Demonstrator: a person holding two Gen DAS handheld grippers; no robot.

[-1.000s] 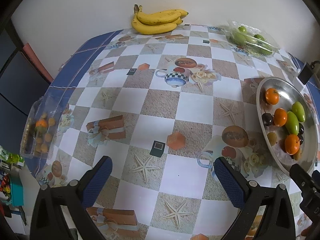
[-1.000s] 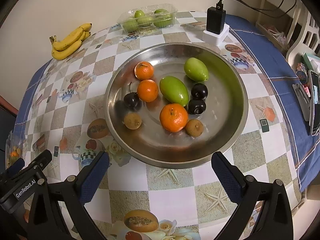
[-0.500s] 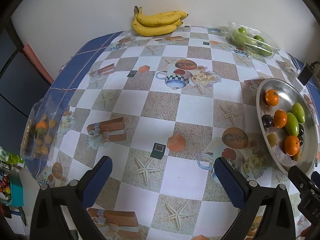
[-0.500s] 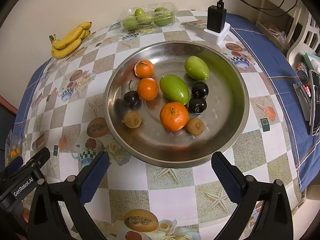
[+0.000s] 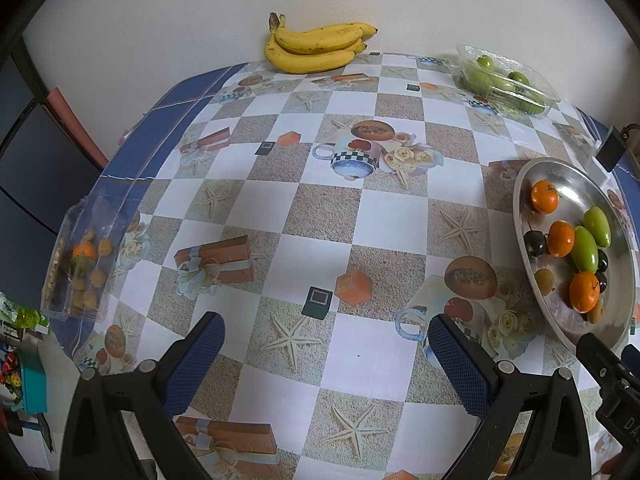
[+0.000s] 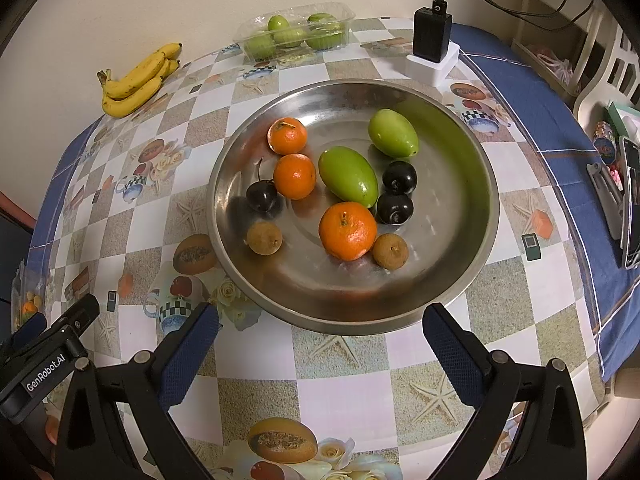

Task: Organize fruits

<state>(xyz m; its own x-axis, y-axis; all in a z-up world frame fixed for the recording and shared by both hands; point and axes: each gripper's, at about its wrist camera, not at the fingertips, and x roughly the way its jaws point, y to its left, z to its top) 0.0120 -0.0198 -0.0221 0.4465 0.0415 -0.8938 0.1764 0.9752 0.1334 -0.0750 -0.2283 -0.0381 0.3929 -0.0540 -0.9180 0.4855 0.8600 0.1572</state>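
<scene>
While both tongs hang spread and empty over the patterned tabletop (image 5: 360,216), items run left to right: clear box of small orange fruit (image 5: 82,258) at the left edge; left tongs (image 5: 326,354); banana bunch (image 5: 316,48) against the wall; clear tray of green fruit (image 5: 506,80) — far right corner; steel bowl (image 6: 472,216) just ahead of the right tongs (image 6: 320,344), holding three mandarins, two green fruits, three dark plums, two brown longans.

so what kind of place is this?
Likely a home dining or kitchen table: a printed oilcloth, a steel bowl of mixed fruit, bananas by the wall, and a phone charger plugged in.
</scene>
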